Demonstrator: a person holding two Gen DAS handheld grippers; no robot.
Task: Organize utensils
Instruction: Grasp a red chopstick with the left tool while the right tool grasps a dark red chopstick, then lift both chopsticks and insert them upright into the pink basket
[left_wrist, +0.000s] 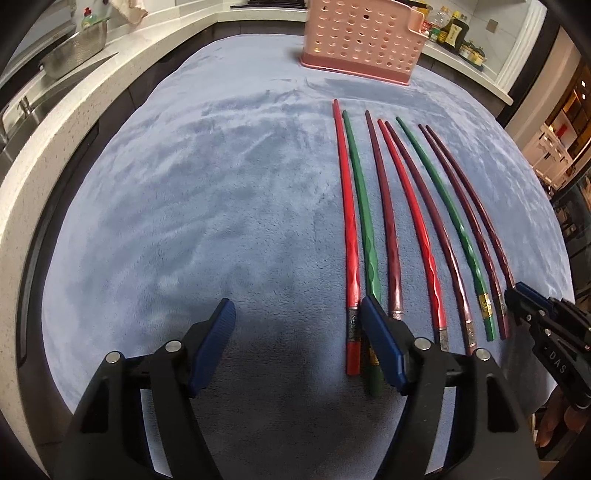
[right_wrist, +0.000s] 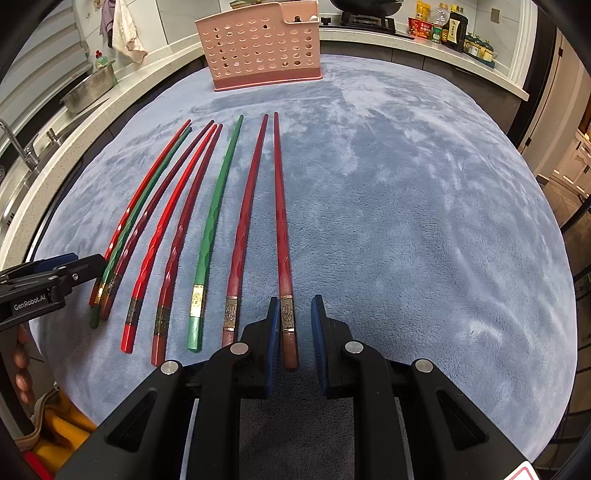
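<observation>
Several chopsticks lie side by side on a blue cloth: red, green and dark maroon ones. A pink perforated holder stands at the far end; it also shows in the left wrist view. My left gripper is open, low over the cloth, its right finger over the handle of the leftmost green chopstick. My right gripper is open, its fingers either side of the handle of the rightmost maroon chopstick, not closed on it.
A white counter runs along the left with a steel colander and a sink tap. Bottles stand on the back right counter. A cloth hangs at the back left.
</observation>
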